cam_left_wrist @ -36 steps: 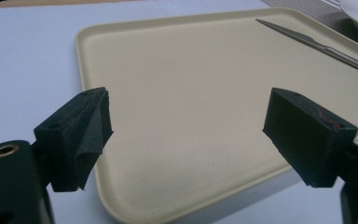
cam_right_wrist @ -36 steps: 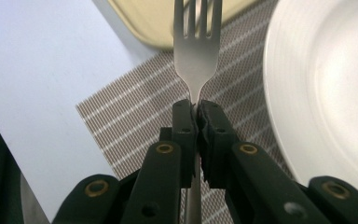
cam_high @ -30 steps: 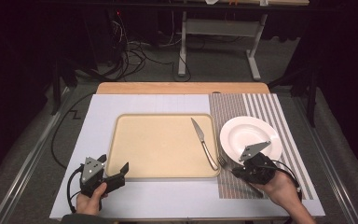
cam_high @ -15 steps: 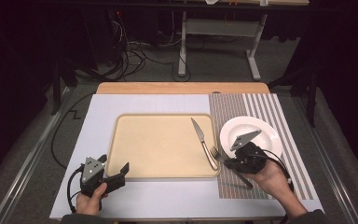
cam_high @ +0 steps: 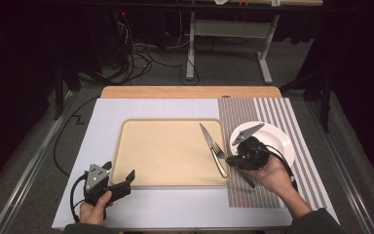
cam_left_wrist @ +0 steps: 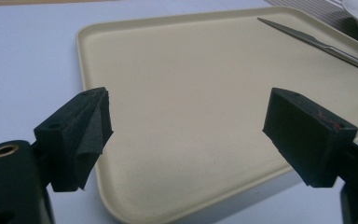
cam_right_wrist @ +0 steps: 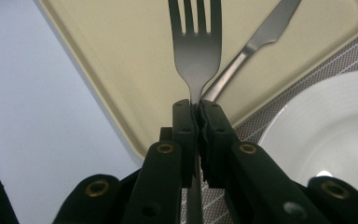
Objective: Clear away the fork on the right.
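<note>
High view: at the tray's [cam_high: 170, 151] right edge, the fork [cam_high: 217, 150] is held by the right gripper [cam_high: 231, 159] beside the knife [cam_high: 212, 146] — likely for placing.
Left gripper view: the left gripper [cam_left_wrist: 186, 135] is kept wide open, idle.
Right gripper view: jaws are clamped on the fork's neck — tines forward.

Left gripper [cam_high: 126, 179]: near left, held low in the left hand [cam_high: 93, 210], jaws standing wide apart, nothing between them. Right gripper [cam_high: 230, 159]: right side, carried in the right hand [cam_high: 272, 176], pointing left, jaws clamped together on a fork [cam_right_wrist: 195, 46] neck.
</note>
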Action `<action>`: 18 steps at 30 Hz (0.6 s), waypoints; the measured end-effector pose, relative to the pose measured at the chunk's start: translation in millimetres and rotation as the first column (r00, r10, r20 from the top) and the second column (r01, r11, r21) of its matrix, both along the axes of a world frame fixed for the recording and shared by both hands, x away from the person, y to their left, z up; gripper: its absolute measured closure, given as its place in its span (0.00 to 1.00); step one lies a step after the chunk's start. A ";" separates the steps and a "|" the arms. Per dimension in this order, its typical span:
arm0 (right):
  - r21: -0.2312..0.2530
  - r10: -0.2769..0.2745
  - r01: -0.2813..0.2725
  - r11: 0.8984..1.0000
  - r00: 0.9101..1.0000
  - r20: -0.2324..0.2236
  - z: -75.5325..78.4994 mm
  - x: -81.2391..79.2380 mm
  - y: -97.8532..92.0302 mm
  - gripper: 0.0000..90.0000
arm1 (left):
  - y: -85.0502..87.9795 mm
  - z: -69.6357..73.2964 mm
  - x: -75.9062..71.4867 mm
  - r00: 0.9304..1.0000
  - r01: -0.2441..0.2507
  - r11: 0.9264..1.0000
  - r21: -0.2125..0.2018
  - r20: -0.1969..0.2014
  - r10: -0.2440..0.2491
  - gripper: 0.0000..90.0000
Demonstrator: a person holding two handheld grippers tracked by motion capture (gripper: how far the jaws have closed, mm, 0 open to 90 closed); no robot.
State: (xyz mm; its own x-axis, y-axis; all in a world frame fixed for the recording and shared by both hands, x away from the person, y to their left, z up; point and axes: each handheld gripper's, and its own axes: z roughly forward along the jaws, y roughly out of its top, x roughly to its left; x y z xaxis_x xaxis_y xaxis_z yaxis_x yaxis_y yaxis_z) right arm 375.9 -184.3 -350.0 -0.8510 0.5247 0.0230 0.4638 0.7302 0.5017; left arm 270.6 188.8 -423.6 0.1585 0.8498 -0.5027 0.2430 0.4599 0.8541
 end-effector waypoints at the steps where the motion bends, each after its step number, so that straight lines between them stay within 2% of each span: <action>1: -0.001 0.000 0.000 1.000 1.000 0.000 0.7 1.2 2.3 0.96 | 0.1 0.0 0.1 1.000 0.000 1.000 0.000 0.000 0.000 0.18; 4: 0.014 0.014 -0.014 1.000 1.000 -0.011 1.9 8.5 10.8 0.96 | 0.2 -0.1 0.1 1.000 0.000 1.000 -0.001 -0.001 0.000 0.18; 10: 0.005 0.021 -0.021 1.000 1.000 -0.017 1.9 15.6 22.4 0.96 | 0.3 -0.2 0.2 1.000 0.000 1.000 -0.001 -0.001 0.000 0.18; 18: 0.017 0.026 -0.026 1.000 0.999 -0.033 6.8 25.1 42.2 0.96 | 0.3 -0.2 -0.1 1.000 0.001 1.000 0.001 -0.002 -0.001 0.18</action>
